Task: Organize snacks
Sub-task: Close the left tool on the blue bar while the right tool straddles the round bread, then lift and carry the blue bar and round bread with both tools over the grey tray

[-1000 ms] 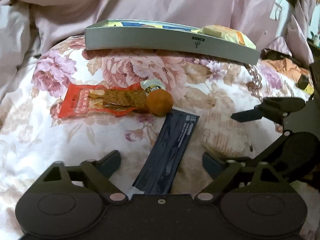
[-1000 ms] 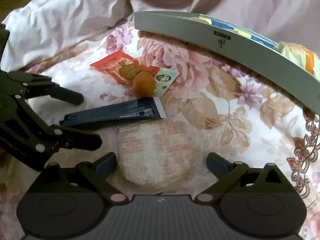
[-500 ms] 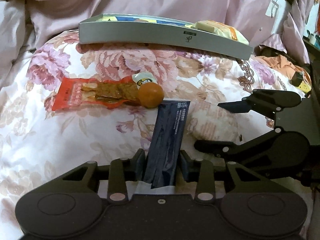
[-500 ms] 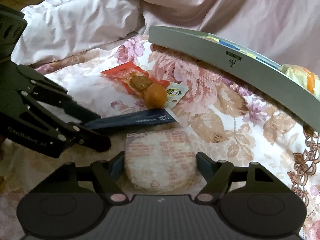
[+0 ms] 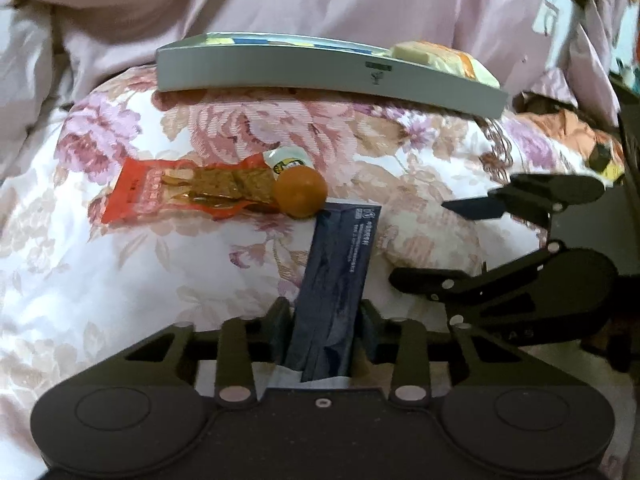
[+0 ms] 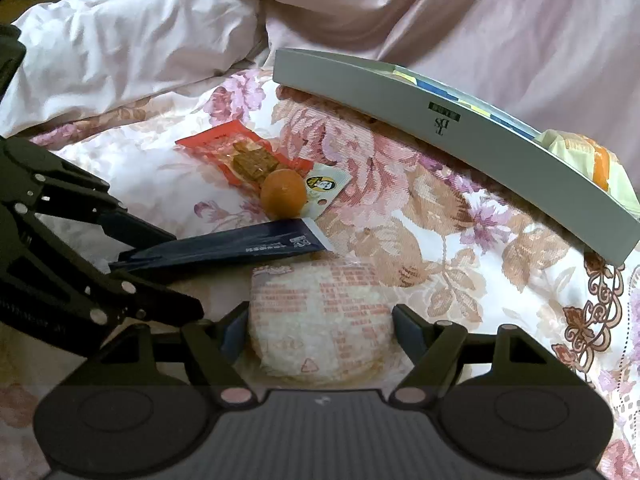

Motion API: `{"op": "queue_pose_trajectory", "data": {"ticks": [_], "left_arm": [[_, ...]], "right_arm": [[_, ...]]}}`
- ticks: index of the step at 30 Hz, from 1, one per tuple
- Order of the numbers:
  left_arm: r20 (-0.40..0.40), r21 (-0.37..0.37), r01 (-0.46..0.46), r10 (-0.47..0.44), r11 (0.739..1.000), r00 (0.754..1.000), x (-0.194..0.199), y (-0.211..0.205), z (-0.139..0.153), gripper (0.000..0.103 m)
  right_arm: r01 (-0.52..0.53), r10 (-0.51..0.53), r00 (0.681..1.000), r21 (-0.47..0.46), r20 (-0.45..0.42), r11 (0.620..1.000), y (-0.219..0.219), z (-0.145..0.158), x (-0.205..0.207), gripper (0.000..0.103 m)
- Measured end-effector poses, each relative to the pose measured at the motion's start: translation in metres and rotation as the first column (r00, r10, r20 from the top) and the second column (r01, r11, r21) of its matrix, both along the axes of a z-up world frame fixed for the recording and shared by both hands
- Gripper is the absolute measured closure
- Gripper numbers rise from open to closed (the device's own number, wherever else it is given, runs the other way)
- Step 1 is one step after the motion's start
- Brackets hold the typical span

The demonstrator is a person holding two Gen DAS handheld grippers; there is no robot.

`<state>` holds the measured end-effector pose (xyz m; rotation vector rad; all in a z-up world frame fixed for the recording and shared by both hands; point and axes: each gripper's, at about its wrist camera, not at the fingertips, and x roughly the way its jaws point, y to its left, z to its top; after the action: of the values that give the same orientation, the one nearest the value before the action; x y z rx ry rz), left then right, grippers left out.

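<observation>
My left gripper [image 5: 325,326] is shut on the near end of a long dark blue packet [image 5: 340,264], which also shows in the right wrist view [image 6: 236,246]. My right gripper [image 6: 319,326] is shut on a round pale rice cake packet [image 6: 320,316], seen at right in the left wrist view [image 5: 428,236]. A red jerky packet [image 5: 184,190], a small orange fruit [image 5: 301,192] and a small white sachet [image 6: 326,186] lie on the floral quilt. A grey tray [image 5: 320,76] stands behind them.
The tray [image 6: 460,128] holds a yellow-orange bagged snack [image 6: 588,160] and blue-yellow packets. Pink bedding [image 6: 120,52] is heaped behind and to the left. Orange cloth and clutter [image 5: 572,136] lie at far right.
Both grippers went from open to shut: the left closed on the dark blue packet, the right on the rice cake packet. Both views have lifted slightly.
</observation>
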<state>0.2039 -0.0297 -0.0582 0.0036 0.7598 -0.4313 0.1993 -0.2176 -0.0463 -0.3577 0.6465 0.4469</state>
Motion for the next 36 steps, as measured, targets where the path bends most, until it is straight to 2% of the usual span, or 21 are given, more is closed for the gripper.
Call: {"op": "queue_pose_trajectory", "data": {"ticks": [2,5,13,16,20,23,31,36], "left_arm": [[0.003,-0.006,-0.009,0.009,1.000,1.000,0.000,0.000,0.000,0.068],[0.027,0.021,-0.012,0.012,1.000,1.000,-0.002,-0.006,-0.001,0.070],[0.145,0.185,-0.015,-0.012,0.983,0.989,-0.018,-0.032,0.000,0.075],[0.183,0.230,-0.021,-0.022,0.973,0.983,-0.023,-0.037,0.000,0.075],[0.241,0.278,-0.032,-0.038,0.960,0.970,-0.029,-0.041,0.001,0.075],[0.278,0.286,-0.047,-0.036,0.957,0.960,-0.031,-0.043,0.004,0.075],[0.386,0.216,-0.121,0.029,0.969,0.922,-0.035,-0.041,0.018,0.075],[0.444,0.130,-0.192,0.116,0.973,0.888,-0.034,-0.040,0.035,0.075]], "right_arm": [[0.012,-0.012,1.000,-0.003,0.003,1.000,-0.001,0.000,0.001,0.025],[0.023,-0.023,1.000,-0.006,0.005,1.000,-0.002,0.000,0.004,0.025],[0.010,-0.009,1.000,-0.031,0.014,0.999,0.004,-0.002,0.003,0.025],[-0.010,0.013,0.999,-0.071,0.051,0.997,0.007,-0.002,-0.001,0.025],[-0.024,0.053,0.986,-0.182,0.157,0.983,0.016,-0.001,-0.011,0.025],[-0.016,0.066,0.975,-0.230,0.212,0.973,0.019,0.001,-0.015,0.025],[0.037,0.035,0.951,-0.225,0.306,0.974,0.013,0.011,-0.015,0.025],[0.069,0.019,0.898,-0.184,0.439,0.981,0.010,0.020,-0.026,0.025]]}}
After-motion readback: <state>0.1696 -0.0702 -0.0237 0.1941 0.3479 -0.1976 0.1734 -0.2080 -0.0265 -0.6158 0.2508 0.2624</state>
